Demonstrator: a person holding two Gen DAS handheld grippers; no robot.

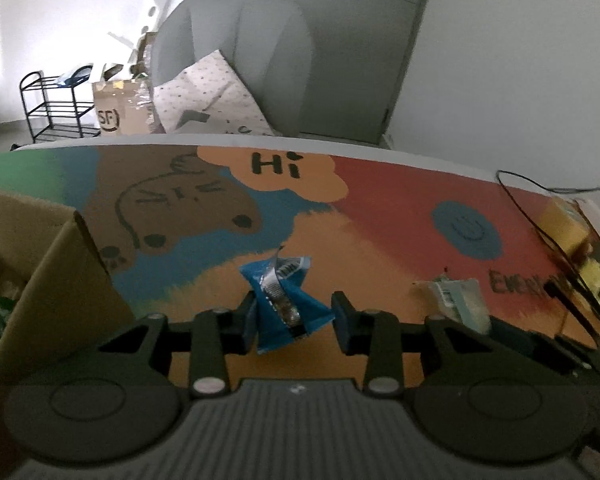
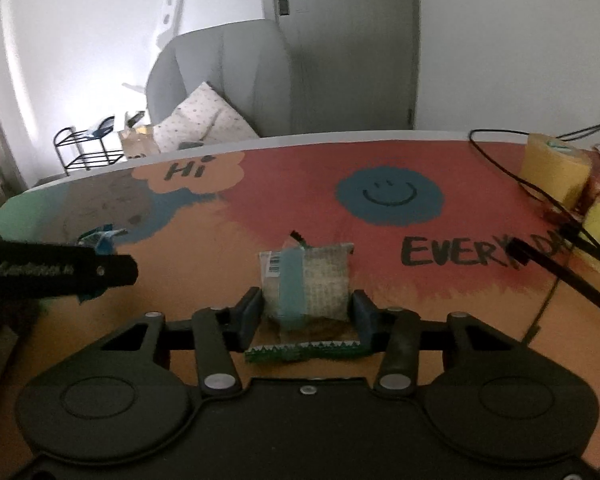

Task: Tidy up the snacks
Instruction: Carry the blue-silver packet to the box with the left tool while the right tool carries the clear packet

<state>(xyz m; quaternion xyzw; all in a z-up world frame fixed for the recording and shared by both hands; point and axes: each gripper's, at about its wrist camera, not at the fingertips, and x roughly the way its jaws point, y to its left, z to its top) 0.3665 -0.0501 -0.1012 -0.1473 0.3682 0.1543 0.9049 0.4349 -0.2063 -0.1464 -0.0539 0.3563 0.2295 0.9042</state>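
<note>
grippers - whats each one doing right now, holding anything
left gripper: closed on the blue snack packet.
right gripper: closed on the clear-wrapped snack.

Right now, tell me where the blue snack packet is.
The blue snack packet sits between the left gripper's fingers in the left wrist view, over the orange patch of the printed mat, with the cardboard box to its left.

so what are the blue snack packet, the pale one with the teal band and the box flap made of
Blue snack packet: glossy plastic or foil film, by its crinkles and shiny silver seam. Pale packet with the teal band: probably matte plastic film, with a zigzag-cut edge. Box flap: plain brown cardboard, dull and stiff.
</note>
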